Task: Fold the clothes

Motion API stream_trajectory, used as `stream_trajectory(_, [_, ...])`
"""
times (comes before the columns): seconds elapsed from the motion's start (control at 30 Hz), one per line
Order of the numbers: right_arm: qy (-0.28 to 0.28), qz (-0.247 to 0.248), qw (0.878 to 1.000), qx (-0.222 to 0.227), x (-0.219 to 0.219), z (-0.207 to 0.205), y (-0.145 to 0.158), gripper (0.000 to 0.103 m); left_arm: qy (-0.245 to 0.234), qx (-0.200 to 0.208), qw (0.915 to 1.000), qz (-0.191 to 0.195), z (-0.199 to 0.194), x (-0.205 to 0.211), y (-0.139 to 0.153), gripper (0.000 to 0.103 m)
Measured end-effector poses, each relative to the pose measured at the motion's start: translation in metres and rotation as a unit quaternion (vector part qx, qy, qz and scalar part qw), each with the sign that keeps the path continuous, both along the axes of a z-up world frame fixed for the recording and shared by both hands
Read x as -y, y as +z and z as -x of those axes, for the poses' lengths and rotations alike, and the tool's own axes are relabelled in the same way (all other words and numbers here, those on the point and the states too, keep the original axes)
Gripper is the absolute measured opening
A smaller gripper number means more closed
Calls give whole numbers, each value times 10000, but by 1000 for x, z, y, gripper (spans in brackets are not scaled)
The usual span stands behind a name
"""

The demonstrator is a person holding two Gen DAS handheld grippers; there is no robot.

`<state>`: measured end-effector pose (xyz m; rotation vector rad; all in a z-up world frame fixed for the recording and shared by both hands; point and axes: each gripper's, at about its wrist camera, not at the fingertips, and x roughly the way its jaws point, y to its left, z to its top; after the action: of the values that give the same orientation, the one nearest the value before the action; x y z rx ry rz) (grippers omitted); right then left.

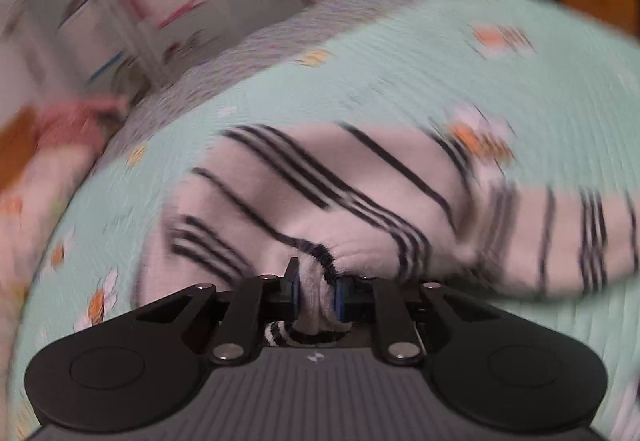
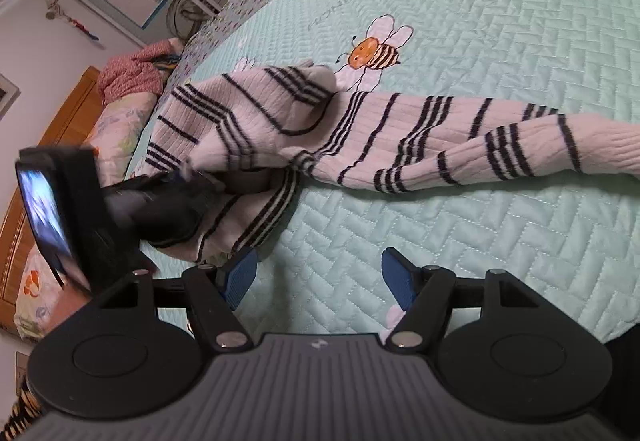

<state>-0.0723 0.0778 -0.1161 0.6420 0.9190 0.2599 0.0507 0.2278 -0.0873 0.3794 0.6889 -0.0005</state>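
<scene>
Bunched between your left gripper (image 1: pixel 318 291), the striped sweater (image 2: pixel 280 129) is pinched firmly; carry it slowly while your right gripper (image 2: pixel 316 277) gapes empty.

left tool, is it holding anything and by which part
Yes: the left tool is shut on the striped sweater, pinching a bunched fold at its ribbed striped edge. The right tool is open over the quilt, holding nothing.

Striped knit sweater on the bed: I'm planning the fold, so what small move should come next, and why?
Probably bring the right gripper forward onto the pink, black-striped knit sweater. Its fingers stand open over bare mint quilted bedspread, while the left gripper already pinches the hem, so one side lies unheld.
</scene>
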Motion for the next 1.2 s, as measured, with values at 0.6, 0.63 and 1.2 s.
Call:
stream_trajectory(0.6, [513, -128, 9986, 35, -31, -18, -4, 71, 1465, 73, 9733, 1768, 111, -134, 19, 14])
stream_trajectory(0.63, [561, -154, 9983, 79, -35, -23, -3, 71, 1402, 0, 9752, 1711, 110, -135, 15, 14])
stream_trajectory(1.2, [668, -1469, 9859, -440, -108, -109, -51, 67, 1475, -243, 9704, 1896, 117, -149, 0, 15])
